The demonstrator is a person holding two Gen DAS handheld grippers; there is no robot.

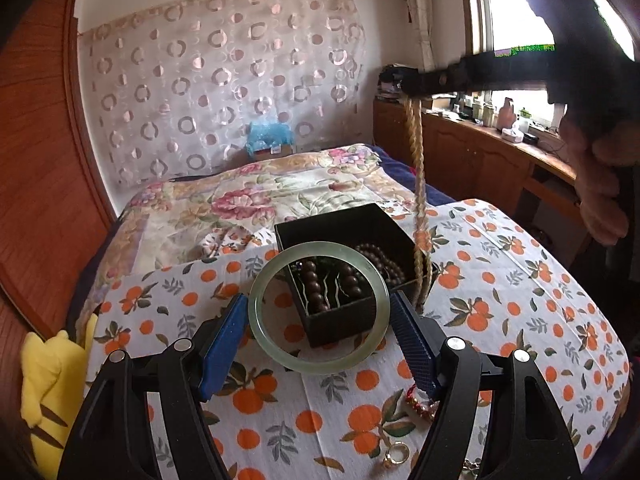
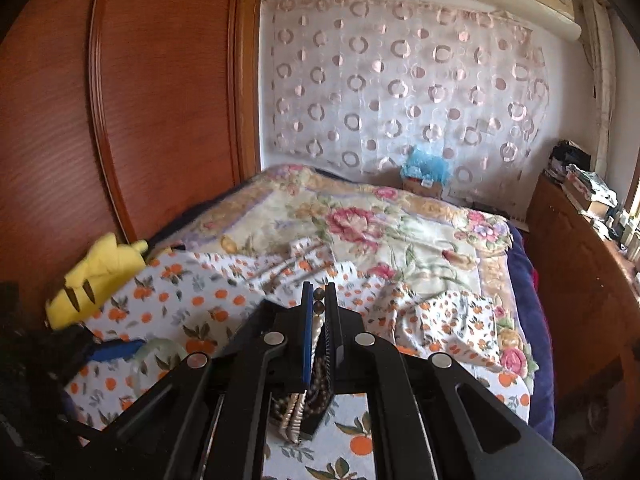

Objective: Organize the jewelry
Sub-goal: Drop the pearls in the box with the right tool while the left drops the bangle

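A pale green jade bangle (image 1: 318, 307) sits clamped across its width between the blue pads of the left gripper (image 1: 318, 320), jaws spread wide to take the ring, which is held nearly flat and tipped slightly toward the camera just above the near corner of the open black jewelry box (image 1: 352, 232) on an orange-print cloth (image 1: 520, 320) spread over a bed. The box lies straight ahead of and below the left jaws, so close that its near corner shows through the bangle's hole, with dark brown bead bracelets (image 1: 376, 260) already lying inside. From the upper right the right gripper (image 1: 412, 84) reaches in higher up, its jaws pinched almost shut on a long pale twisted strand necklace (image 1: 419, 184) that hangs straight down, its lower end dropping at the box's right side; the right wrist view shows the same strand and a few dark beads nipped between the pads (image 2: 307, 320). In judgement, the left hand is the nearer to the box and needs only a short forward and downward carry, while the hanging necklace, vertical along its whole length, must be lowered into the compartment. Loose pieces, a red-corded charm (image 1: 418, 404) and a gold ring (image 1: 396, 454), still lie on the cloth near the left gripper
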